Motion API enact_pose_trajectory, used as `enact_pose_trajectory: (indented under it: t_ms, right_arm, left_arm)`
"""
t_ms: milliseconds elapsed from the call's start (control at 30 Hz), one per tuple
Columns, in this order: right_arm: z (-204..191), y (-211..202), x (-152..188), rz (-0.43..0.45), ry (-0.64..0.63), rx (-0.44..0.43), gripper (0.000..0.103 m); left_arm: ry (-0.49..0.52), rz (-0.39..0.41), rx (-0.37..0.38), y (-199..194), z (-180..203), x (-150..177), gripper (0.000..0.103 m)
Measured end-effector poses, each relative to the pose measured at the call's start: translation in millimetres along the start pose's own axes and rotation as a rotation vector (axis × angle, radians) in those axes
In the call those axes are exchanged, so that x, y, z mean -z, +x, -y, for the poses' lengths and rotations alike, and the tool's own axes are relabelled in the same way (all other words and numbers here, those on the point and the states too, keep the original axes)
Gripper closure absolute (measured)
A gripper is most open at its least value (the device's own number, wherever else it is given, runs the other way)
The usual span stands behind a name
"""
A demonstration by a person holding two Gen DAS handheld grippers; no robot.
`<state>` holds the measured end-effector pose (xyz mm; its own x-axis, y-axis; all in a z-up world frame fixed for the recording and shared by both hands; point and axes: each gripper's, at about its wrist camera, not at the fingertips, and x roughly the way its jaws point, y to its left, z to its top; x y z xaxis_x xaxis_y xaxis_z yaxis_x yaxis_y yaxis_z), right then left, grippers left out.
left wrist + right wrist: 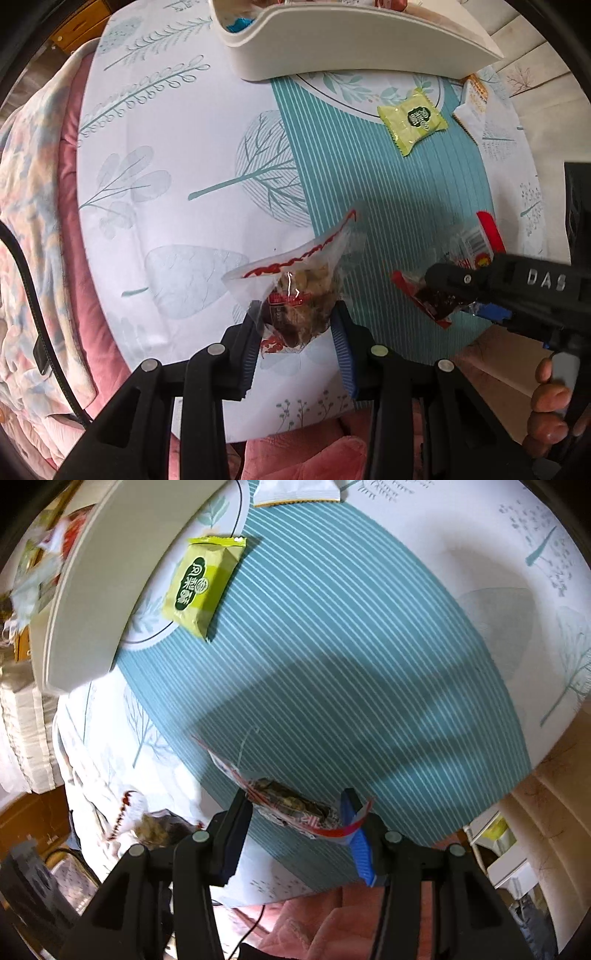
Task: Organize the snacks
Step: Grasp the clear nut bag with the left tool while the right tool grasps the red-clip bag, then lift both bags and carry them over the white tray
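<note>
Since both packets are headed for the white tray [332,48], each tool pinches one above the table [177,147]: left tool [297,332] a clear nut snack [295,299], right tool [299,812] a red-edged packet [291,808].

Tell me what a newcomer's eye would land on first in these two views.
First, the two snack packets lifted above the table: the left gripper jaws clamp a clear packet of brown pieces with a red zigzag edge, and the right gripper jaws clamp a red-trimmed packet. Next, the bright green packet lying on the teal striped cloth, close to the white bin at the far side.
</note>
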<state>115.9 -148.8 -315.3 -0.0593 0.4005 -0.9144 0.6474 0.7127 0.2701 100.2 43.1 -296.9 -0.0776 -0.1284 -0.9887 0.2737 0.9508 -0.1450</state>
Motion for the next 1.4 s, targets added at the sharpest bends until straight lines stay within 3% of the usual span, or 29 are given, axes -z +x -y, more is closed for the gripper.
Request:
enact_pose_trajectory:
  t_ms: [233, 600, 900, 1100, 1400]
  right_arm:
    - [-6, -20, 13, 0.056, -0.133, 0.035, 0.053]
    - [-21, -83, -12, 0.211, -0.411, 0.020, 0.053]
    - [-45, -135, -59, 0.379, -0.642, -0.014, 0.053]
    - [-57, -154, -89, 0.443, -0.750, -0.007, 0.053]
    - [-70, -171, -141, 0.513, -0.796, -0.027, 0.053]
  left_arm:
    - [-0.035, 0.027, 0.017, -39, -10, -8, 0.068]
    - [-0.168, 0.105, 0.036, -102, 11, -40, 0.068]
    - [-0.267, 0.222, 0.051, -139, 27, -85, 0.068]
    - [-0.348, 0.286, 0.060, -140, 31, -117, 0.068]
    - [-0.417, 0.384, 0.075, -132, 33, -146, 0.068]
